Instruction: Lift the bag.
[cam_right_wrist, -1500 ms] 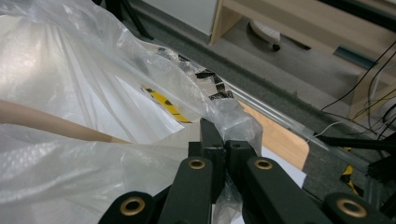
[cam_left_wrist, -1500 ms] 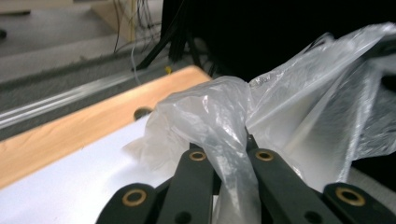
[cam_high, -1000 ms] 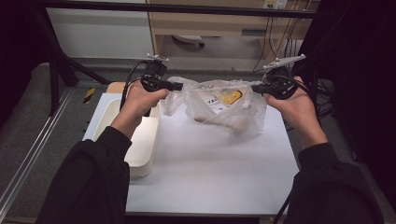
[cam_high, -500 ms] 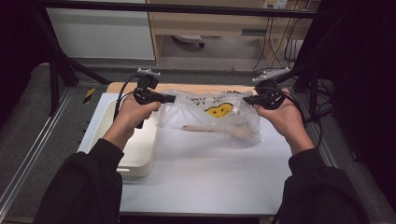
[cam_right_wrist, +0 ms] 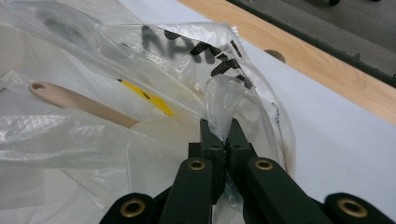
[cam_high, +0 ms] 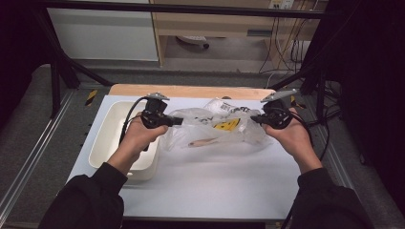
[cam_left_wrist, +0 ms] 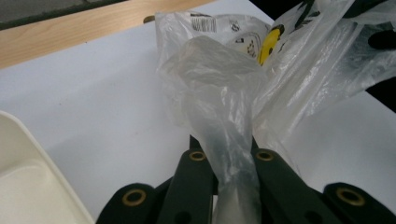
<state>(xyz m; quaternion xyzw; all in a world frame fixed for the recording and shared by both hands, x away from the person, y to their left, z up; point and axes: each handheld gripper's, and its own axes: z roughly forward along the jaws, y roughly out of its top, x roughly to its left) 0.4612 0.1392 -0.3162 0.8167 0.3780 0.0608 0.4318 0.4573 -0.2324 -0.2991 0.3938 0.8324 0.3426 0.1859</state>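
A clear plastic bag point(cam_high: 215, 129) with a yellow smiley print and black lettering is stretched between my two grippers, low over the white table point(cam_high: 205, 191). My left gripper point(cam_high: 179, 121) is shut on the bag's left handle point(cam_left_wrist: 224, 140), which bunches between its jaws. On the bag's right edge point(cam_right_wrist: 224, 107) my right gripper point(cam_high: 254, 119) is shut, with film pinched between its tips. Inside the bag lies a wooden spoon point(cam_right_wrist: 79, 105), its handle point(cam_high: 203, 141) visible through the film.
A cream plastic tub point(cam_high: 114, 143) stands at the table's left, under my left forearm. A wooden strip point(cam_high: 191, 90) borders the far edge. Beyond it are a cabinet and cables on the floor.
Both hands have come down and nearer to me with the bag. The bag has sunk from mid-air to the table top and spread wider between the grippers.
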